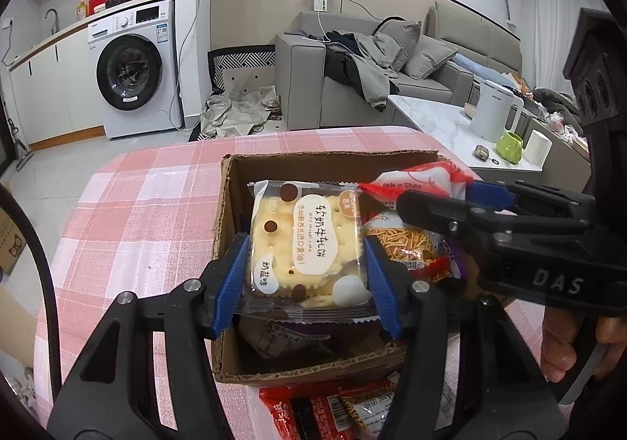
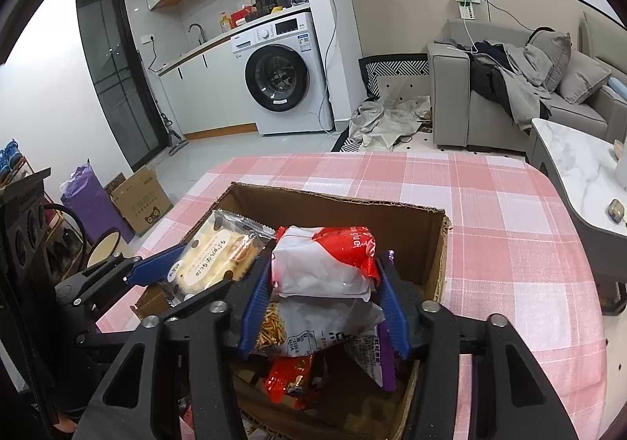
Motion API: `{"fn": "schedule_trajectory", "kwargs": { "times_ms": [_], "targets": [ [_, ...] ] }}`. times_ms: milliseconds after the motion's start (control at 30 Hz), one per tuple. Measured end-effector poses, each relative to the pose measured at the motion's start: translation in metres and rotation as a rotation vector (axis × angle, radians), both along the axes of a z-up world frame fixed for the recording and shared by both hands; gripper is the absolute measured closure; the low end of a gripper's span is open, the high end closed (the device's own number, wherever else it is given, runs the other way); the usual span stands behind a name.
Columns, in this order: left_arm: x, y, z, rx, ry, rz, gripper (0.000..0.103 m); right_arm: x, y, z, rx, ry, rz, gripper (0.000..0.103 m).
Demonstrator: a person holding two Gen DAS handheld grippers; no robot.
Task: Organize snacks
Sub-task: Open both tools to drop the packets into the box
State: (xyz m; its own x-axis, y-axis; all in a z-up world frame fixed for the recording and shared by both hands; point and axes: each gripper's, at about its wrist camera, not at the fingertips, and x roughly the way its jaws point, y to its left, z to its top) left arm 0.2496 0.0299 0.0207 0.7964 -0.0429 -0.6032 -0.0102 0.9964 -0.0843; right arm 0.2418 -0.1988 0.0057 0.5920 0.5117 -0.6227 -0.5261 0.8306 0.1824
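- Left gripper (image 1: pixel 307 275): blue-padded jaws clamped on a clear-wrapped square cream cracker packet with brown dots (image 1: pixel 307 248), held over the open brown cardboard box (image 1: pixel 225 205).
- Right gripper (image 2: pixel 325 303): jaws clamped on a crinkly red-and-white plastic snack bag (image 2: pixel 325 263), also above the box.
- Box sits on the pink-and-white checked tablecloth (image 1: pixel 137 205), already part-filled: noodle-snack packet (image 1: pixel 403 240) and other wrappers inside.
- Left to do: both held packets go in; red packets (image 1: pixel 313 412) lie outside the near wall, probably still to sort, though that edge is cropped.
- Packets look light, soft, slippery.
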Motion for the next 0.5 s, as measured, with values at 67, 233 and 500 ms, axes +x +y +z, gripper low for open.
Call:
{"fn": "schedule_trajectory", "kwargs": {
  "times_ms": [67, 233, 500],
  "targets": [
    [-0.001, 0.001, 0.001, 0.003, 0.002, 0.003, 0.048, -0.003, -0.002, 0.002, 0.002, -0.011, 0.002, 0.042],
    [-0.01, 0.004, 0.003, 0.008, -0.012, -0.002, 0.046, -0.015, -0.009, 0.008, -0.009, -0.04, 0.003, 0.03],
    [-0.032, 0.01, 0.01, -0.024, -0.033, -0.014, 0.018, -0.029, -0.021, 0.013, -0.001, -0.051, -0.005, 0.011]
  ]
}}
